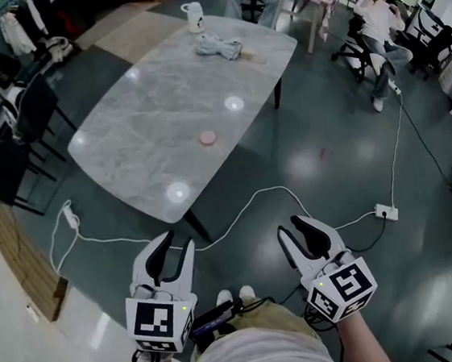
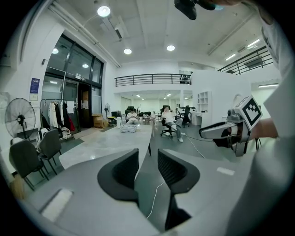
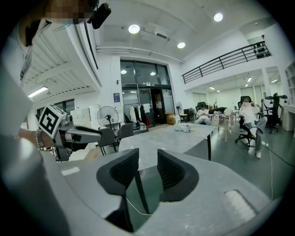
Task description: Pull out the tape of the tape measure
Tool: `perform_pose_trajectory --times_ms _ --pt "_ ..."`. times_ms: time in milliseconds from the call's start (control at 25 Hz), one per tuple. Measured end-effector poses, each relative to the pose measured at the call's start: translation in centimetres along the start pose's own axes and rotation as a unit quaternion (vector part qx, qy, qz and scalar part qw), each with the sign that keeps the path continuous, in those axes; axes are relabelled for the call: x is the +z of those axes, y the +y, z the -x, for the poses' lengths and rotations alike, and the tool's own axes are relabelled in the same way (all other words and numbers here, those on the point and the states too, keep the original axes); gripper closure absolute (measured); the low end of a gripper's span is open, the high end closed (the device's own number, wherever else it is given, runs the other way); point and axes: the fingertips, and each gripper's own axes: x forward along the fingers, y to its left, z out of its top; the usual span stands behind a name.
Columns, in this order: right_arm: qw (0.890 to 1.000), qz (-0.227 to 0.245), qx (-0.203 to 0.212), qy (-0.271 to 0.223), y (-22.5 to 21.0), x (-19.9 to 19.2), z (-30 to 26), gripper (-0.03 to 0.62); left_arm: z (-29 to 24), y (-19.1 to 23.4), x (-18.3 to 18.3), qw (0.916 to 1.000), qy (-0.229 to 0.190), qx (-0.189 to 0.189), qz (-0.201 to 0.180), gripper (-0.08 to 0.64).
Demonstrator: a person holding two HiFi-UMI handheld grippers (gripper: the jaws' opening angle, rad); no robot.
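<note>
A small round pink tape measure (image 1: 207, 138) lies on the grey marble table (image 1: 144, 104), near its front right edge. Both grippers hang in the air in front of me, well short of the table. In the head view my left gripper (image 1: 178, 242) stands open with nothing between its jaws, and my right gripper (image 1: 291, 225) is open and empty too. The left gripper view looks past the open left gripper (image 2: 147, 159) along the table (image 2: 106, 143), with the right gripper (image 2: 226, 131) at the side. The right gripper view shows the right gripper (image 3: 147, 159) open, with floor in the gap.
A white mug (image 1: 193, 16) and a crumpled cloth (image 1: 219, 47) lie at the table's far end. A white cable runs over the floor to a power strip (image 1: 386, 212). Dark chairs (image 1: 9, 128) stand at the left. A seated person (image 1: 378, 21) is at the back right.
</note>
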Motion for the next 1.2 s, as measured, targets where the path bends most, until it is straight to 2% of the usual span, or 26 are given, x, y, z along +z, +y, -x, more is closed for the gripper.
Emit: perform_pose_trajectory --times_ms 680,1200 --pt "1.000 -0.012 0.000 -0.007 -3.0 -1.6 1.7 0.472 -1.0 -1.9 0.0 0.9998 0.005 0.018 -0.003 0.431" --pt "1.000 -0.006 -0.010 -0.015 -4.2 -0.5 -0.9 0.472 -3.6 0.1 0.6 0.9999 -0.001 0.015 -0.007 0.430"
